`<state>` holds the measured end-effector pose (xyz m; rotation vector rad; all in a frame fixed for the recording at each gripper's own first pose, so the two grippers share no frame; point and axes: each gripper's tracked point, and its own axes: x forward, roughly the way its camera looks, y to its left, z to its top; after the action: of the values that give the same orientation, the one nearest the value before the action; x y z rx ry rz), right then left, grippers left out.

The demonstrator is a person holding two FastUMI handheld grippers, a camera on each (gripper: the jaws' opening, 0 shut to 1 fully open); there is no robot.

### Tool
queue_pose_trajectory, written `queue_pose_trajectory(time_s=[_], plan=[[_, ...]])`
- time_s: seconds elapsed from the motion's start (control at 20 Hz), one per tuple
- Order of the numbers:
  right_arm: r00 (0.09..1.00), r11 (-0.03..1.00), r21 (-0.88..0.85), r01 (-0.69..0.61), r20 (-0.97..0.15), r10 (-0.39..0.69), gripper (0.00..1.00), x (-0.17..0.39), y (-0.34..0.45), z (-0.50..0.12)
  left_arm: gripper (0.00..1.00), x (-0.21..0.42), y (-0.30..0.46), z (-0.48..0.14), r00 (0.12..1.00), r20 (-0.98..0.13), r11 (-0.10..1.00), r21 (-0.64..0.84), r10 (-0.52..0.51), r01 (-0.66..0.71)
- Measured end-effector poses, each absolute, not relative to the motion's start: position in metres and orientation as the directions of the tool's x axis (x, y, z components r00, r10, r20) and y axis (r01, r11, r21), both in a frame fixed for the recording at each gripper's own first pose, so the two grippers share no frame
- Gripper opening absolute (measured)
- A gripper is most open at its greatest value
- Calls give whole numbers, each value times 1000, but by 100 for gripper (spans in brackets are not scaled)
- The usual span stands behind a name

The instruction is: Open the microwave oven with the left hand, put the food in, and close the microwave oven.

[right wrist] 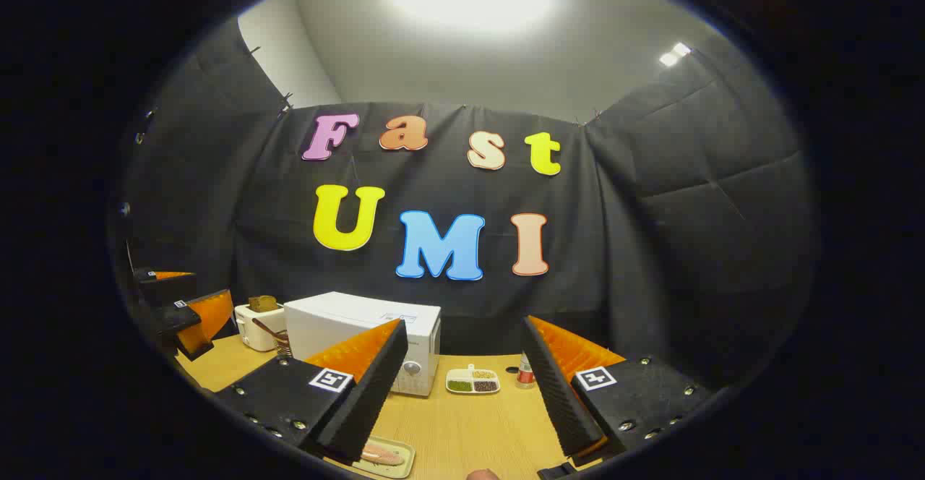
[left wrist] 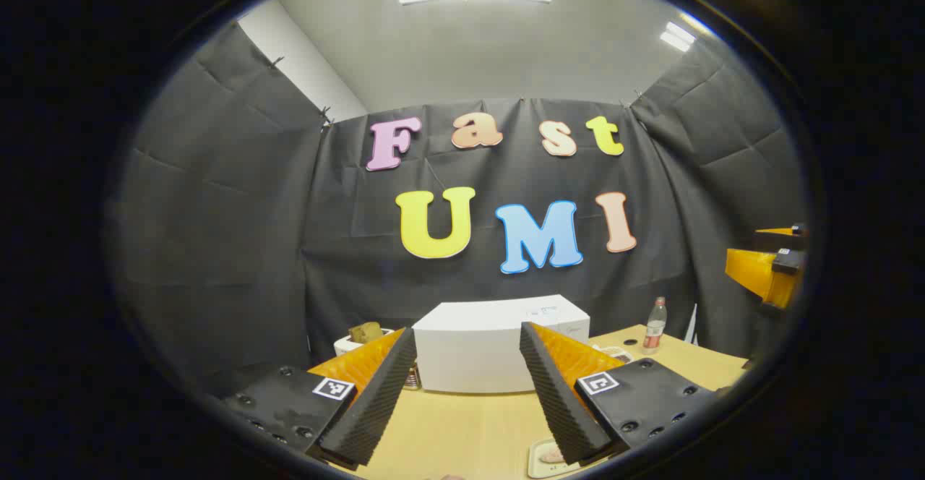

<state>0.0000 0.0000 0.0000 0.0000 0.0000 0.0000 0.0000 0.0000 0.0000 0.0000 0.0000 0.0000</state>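
A white microwave point(left wrist: 498, 343) stands at the back of the wooden table point(left wrist: 462, 429), straight ahead of my left gripper point(left wrist: 466, 330), which is open and holds nothing. In the right gripper view the microwave point(right wrist: 361, 332) is left of centre, its door closed, with a round knob point(right wrist: 412, 368) on its right side. The food, a pale sausage-like piece, lies on a small tray point(right wrist: 405, 463) just under my right gripper point(right wrist: 462, 324), which is open and empty. That tray point(left wrist: 538, 462) also shows at the near table edge in the left gripper view.
A toaster point(right wrist: 258, 321) with bread and a cup with a spoon point(right wrist: 278, 343) stand left of the microwave. To its right are a sectioned dish point(right wrist: 473, 381) and a bottle point(right wrist: 525, 373). Black cloth walls close in the table.
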Motion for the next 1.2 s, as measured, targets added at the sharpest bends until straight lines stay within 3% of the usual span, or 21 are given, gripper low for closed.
queue_pose_trajectory(time_s=[0.55, 1.2], plan=[[1000, 1000, 1, -16, -5, 16, 96, 2, -21, -3, 99, 1, -30, 1, 1000, -1, 1000, -9, 5, -5], [994, 994, 13, -110, 22, 109, 96, 5, -51, -11, 99, 12, -81, -3, 999, 0, 999, -3, 40, -40]])
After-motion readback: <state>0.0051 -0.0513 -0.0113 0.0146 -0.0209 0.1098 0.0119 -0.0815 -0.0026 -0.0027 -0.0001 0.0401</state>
